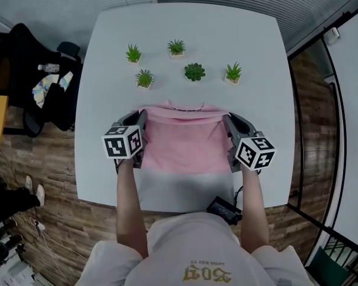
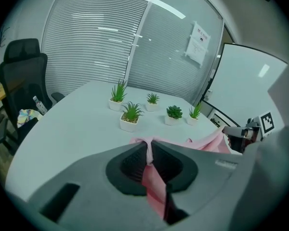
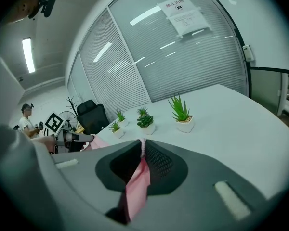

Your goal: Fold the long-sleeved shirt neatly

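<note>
A pink long-sleeved shirt (image 1: 182, 142) hangs stretched between my two grippers over the near half of the white table (image 1: 185, 25). Its collar edge faces the plants and its lower part reaches the table near me. My left gripper (image 1: 141, 119) is shut on the shirt's left upper corner; pink cloth (image 2: 154, 182) is pinched between its jaws. My right gripper (image 1: 227, 122) is shut on the right upper corner, with a pink fold (image 3: 137, 182) running down between its jaws. Each gripper shows in the other's view: right gripper (image 2: 243, 134), left gripper (image 3: 74, 137).
Several small potted plants (image 1: 194, 71) stand in a loose row across the table's middle, just beyond the shirt. A black office chair (image 1: 33, 82) with items on it sits left of the table. A black device (image 1: 224, 208) lies at the near table edge.
</note>
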`<state>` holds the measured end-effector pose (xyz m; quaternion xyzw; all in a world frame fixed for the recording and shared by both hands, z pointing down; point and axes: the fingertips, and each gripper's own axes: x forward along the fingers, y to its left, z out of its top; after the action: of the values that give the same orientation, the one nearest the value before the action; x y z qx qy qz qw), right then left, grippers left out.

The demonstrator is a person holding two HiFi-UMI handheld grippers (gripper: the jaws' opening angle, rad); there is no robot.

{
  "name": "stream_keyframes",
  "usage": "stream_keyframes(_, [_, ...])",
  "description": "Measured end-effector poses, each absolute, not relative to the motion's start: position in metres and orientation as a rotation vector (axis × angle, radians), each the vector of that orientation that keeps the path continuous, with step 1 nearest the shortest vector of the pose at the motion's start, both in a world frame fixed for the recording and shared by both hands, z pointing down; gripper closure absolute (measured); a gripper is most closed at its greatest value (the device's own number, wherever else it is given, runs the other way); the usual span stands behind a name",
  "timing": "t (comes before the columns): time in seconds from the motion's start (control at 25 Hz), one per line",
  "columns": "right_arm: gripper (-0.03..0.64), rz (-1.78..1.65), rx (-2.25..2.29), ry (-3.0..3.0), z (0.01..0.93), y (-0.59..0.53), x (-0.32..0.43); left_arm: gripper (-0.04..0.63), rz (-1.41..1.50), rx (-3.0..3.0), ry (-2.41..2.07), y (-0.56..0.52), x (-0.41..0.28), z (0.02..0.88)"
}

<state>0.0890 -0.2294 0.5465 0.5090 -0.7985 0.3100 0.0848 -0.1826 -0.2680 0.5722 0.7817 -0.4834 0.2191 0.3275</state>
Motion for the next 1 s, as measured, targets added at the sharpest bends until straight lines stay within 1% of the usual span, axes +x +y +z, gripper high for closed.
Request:
stream_keyframes(0.36, [0.575,1.029,1.500,-2.329,0.586,-0.248,0.096,0.563,0.657,1.958,-1.301,-0.288,-0.179,0.609])
stream_keyframes(0.48, [0.572,1.071,1.514,-2.323,0.595,-0.250,0.097,0.554,0.687,1.906,-1.356,-0.290,-0.181,0.618])
stream_keyframes(0.52, [0.569,1.063,1.529,-2.335,0.594,-0.252,0.098,0.544,0.693,1.897,-1.378,-0.291,-0.181,0.618])
stream_keyframes(0.64, [0.538,1.024,1.593,-2.371,0.586,-0.260,0.102,0.427,0.649,1.923,-1.433,-0.301,-0.177,0.605])
stream_keyframes(0.68, [0.534,1.015,1.610,-2.373,0.584,-0.262,0.104,0.401,0.635,1.935,-1.443,-0.303,-0.176,0.600])
stream_keyframes(0.72, [0.535,1.006,1.621,-2.370,0.583,-0.262,0.106,0.388,0.629,1.944,-1.450,-0.303,-0.175,0.596])
stream_keyframes(1.0, [0.537,0.945,1.633,-2.365,0.567,-0.249,0.108,0.376,0.647,1.963,-1.450,-0.290,-0.173,0.585])
